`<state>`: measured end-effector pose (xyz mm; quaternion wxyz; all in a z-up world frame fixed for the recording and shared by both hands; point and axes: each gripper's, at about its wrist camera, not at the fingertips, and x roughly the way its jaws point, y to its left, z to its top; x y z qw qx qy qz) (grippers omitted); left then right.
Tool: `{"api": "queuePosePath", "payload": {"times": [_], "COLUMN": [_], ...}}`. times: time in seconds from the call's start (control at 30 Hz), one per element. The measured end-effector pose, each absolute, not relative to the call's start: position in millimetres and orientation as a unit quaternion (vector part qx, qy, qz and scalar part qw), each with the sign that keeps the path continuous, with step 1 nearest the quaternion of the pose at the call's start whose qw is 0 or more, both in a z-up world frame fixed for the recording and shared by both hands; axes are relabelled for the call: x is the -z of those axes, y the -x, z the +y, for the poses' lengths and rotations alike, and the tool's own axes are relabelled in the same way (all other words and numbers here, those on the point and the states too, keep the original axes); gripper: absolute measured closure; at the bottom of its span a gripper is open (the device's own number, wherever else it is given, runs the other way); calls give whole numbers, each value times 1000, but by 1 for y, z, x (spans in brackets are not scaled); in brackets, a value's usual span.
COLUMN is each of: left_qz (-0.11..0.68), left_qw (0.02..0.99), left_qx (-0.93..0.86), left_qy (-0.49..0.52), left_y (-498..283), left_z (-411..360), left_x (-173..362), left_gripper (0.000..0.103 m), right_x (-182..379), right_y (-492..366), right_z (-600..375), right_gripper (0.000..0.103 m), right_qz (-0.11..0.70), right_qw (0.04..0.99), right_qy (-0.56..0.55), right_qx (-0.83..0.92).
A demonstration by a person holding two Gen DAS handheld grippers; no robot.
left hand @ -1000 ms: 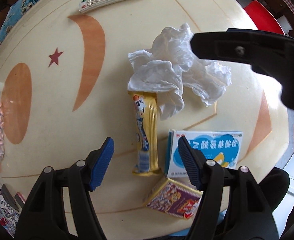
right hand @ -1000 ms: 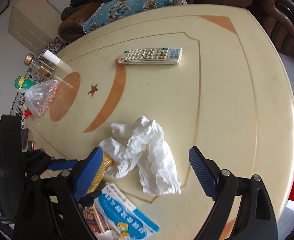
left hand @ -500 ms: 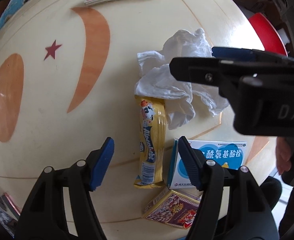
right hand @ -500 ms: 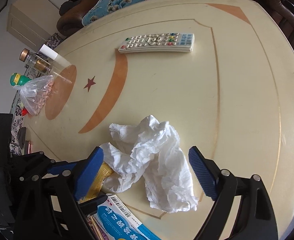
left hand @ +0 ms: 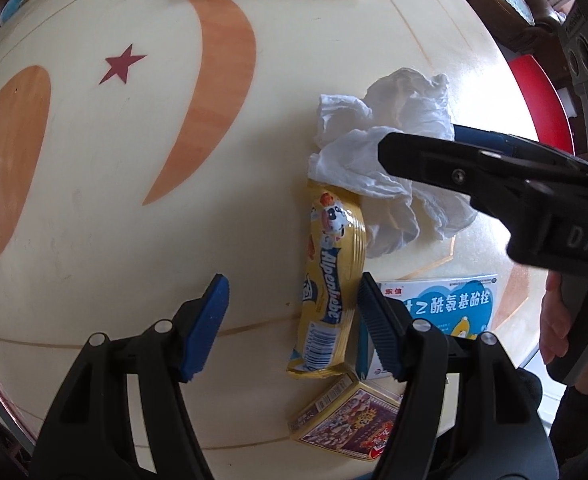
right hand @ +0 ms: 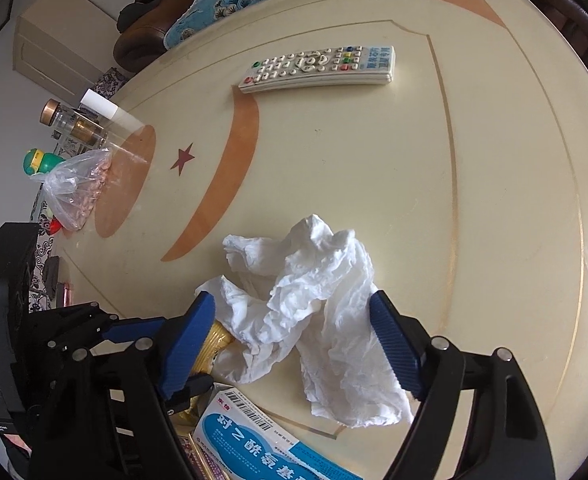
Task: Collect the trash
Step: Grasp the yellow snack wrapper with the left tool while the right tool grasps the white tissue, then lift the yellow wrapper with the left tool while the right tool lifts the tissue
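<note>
Crumpled white tissue [right hand: 314,300] is lying near the front of the cream table [right hand: 474,160], one corner draping over the top end of a yellow Alpenliebe candy wrapper [left hand: 332,280]. It looks featherlight, soft and loosely bunched, so it should be collapsing under any squeeze rather than slipping; the thick middle fold is probably the best place to pinch, since a loose flap could tear or pull free. The right claw [right hand: 294,344] is straddling that bulk, its jaws closing with the tissue between them but the blue pads not yet pressing on it. The left claw [left hand: 289,320] is standing spread and empty, the wrapper's lower half lying between its pads without touching them. That wrapper looks thin, flat and slick, likely harder to lift off the surface.

A blue-and-white medicine box [left hand: 450,308] and a small printed card box [left hand: 350,424] are sitting just beside the wrapper, close to the table's near edge, so room there is tight, and the two claws are crowding each other. Beyond the tissue the tabletop is lying open up to the remote control [right hand: 322,68]; a plastic bag [right hand: 73,188] and jars [right hand: 69,124] are standing well apart at the left rim.
</note>
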<state>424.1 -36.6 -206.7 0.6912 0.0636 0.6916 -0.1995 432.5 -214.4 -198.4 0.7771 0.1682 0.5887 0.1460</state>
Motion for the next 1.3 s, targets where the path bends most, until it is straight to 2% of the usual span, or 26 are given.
{"api": "queuePosePath", "payload": {"times": [0.27,0.3,0.33,0.37,0.4,0.43,0.53,0.7,0.87,1.2,1.3], "left_qz": [679,677,675,672,671,669,669,677,683,651,639], "left_qw": [706,708,711,714,716,718,722,719,717,744,753], "left_qx": [186,181,175,171,166,160,143,133,132,141,144], "left_qy": [-79,-83,-91,-97,-102,-108,-106,-80,-56,-54,-55], "left_y": [-410,-408,-407,-405,-404,-404,-406,-411,-409,-382,-352], "left_z": [-29,-31,-33,-35,-36,-36,-34,-21,-10,1,-16], "left_x": [205,206,206,207,207,208,208,207,208,180,162], "left_gripper": [42,42,43,43,44,45,51,73,82,85,85], "right_x": [198,198,198,198,198,199,196,185,173,146,136], "right_y": [-435,-436,-436,-435,-435,-434,-431,-421,-407,-378,-368], "right_z": [-203,-199,-197,-194,-192,-191,-193,-206,-221,-244,-246], "right_gripper": [33,39,51,56,68,74,82,84,84,87,87], "right_qz": [585,583,582,580,580,580,576,566,555,529,521], "right_qw": [788,790,792,795,796,795,799,808,819,837,842], "right_qy": [-141,-137,-135,-126,-121,-121,-123,-123,-113,-114,-116], "right_qx": [-131,-130,-130,-125,-123,-127,-123,-112,-95,-81,-78]}}
